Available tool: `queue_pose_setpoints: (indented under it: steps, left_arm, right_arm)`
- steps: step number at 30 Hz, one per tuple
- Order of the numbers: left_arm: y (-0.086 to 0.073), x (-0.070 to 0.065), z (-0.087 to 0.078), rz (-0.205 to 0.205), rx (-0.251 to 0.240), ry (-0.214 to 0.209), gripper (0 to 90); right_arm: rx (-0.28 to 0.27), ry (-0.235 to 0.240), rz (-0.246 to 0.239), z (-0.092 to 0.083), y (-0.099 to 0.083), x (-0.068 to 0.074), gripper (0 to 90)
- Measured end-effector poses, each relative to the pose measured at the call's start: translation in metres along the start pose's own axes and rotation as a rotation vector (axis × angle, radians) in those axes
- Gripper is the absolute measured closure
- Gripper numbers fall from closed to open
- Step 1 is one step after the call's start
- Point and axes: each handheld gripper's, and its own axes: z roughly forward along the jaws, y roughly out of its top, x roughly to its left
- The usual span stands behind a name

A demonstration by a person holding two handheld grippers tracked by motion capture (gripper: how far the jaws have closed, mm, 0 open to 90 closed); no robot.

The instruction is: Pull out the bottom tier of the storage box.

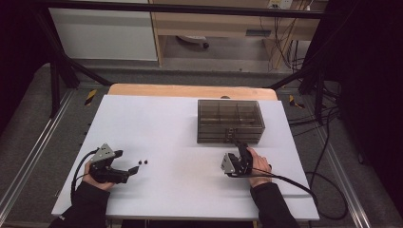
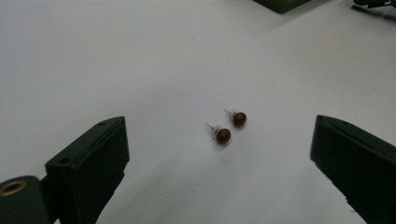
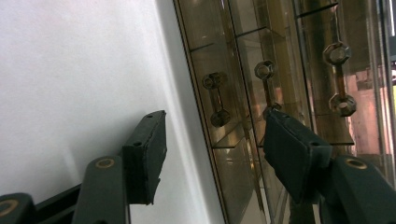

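Two red stud earrings are lying on the white table, well apart from the smoky drawer box. The left gripper is gaping wide before them (touching nothing); the right gripper is standing half-spread at the box's handles, gripping nothing.

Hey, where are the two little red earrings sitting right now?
In the high view the red earrings lie side by side on the white table, on its left side just ahead of the open left gripper, well left of the drawer box.

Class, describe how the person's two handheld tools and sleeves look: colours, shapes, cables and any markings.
Each tool, left and right, is black, with two blocky flat-faced jaws and brass-coloured rivets at the hinges. Each carries a grey three-cornered plate and trails a black cable. The sleeves are dark. No markings are readable.
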Motion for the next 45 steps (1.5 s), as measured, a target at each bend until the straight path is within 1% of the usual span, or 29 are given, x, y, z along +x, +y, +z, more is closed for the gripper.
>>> queue_pose_setpoints:
  steps: [2, 3, 4, 8, 9, 10, 13, 14, 15, 16, 23, 25, 31, 32, 38, 39, 45]
  left_arm:
    - [0.000, 0.001, -0.002, 0.002, -0.006, 0.004, 4.5]
    - [0.000, 0.001, -0.002, 0.002, -0.006, 0.004, 4.4]
    - [0.000, 0.002, -0.003, -0.011, -0.018, 0.005, 4.4]
    - [0.000, 0.003, -0.003, -0.013, -0.015, 0.005, 4.5]
    - [0.000, 0.003, -0.003, -0.012, -0.015, 0.005, 4.4]
    - [0.000, 0.003, -0.003, -0.010, -0.015, 0.006, 4.5]
    - [0.000, 0.002, -0.003, -0.009, -0.014, 0.006, 4.5]
    - [0.000, 0.002, -0.002, -0.011, -0.014, 0.005, 4.5]
    - [0.000, 0.002, -0.002, -0.011, -0.014, 0.005, 4.5]
    - [0.000, 0.002, -0.002, -0.005, -0.007, 0.007, 4.5]
    - [0.000, 0.003, -0.003, -0.012, -0.011, 0.007, 4.5]
    - [0.000, 0.003, -0.002, -0.011, -0.006, 0.008, 4.5]
    - [0.001, 0.002, -0.003, -0.007, -0.014, 0.009, 4.5]
    - [0.001, 0.002, -0.002, -0.007, -0.014, 0.009, 4.5]
    - [0.001, 0.002, -0.003, -0.006, -0.014, 0.011, 4.5]
    - [0.001, 0.002, -0.003, -0.008, -0.016, 0.011, 4.5]
    - [0.001, 0.002, -0.003, -0.007, -0.013, 0.010, 4.5]
  right_arm:
    - [-0.001, -0.018, -0.025, 0.001, 0.000, 0.002, 44.8]
    - [-0.001, -0.018, -0.025, 0.001, 0.000, 0.002, 44.8]
    - [0.000, -0.036, -0.050, 0.002, -0.001, 0.003, 45.9]
    - [0.002, -0.051, -0.047, 0.003, -0.001, 0.004, 48.4]
    - [-0.001, -0.059, -0.054, 0.004, -0.001, 0.004, 49.2]
    - [-0.004, -0.077, -0.053, 0.005, 0.000, 0.005, 50.8]
    - [-0.002, -0.083, -0.061, 0.006, 0.000, 0.006, 52.4]
    - [0.002, -0.091, -0.063, 0.008, 0.000, 0.007, 54.5]
    - [0.002, -0.091, -0.063, 0.008, 0.000, 0.007, 54.5]
    - [-0.001, -0.095, -0.064, 0.009, 0.000, 0.008, 56.4]
    - [0.016, -0.113, -0.071, 0.014, 0.000, 0.011, 59.7]
    - [0.020, -0.123, -0.087, 0.016, 0.000, 0.012, 61.9]
    - [0.030, -0.150, -0.102, 0.019, 0.000, 0.015, 64.9]
    - [0.027, -0.159, -0.111, 0.020, 0.000, 0.015, 66.5]
    - [0.037, -0.171, -0.136, 0.023, 0.000, 0.018, 71.0]
    - [0.041, -0.173, -0.133, 0.024, 0.000, 0.019, 71.4]
    - [0.040, -0.198, -0.161, 0.026, -0.001, 0.022, 73.7]
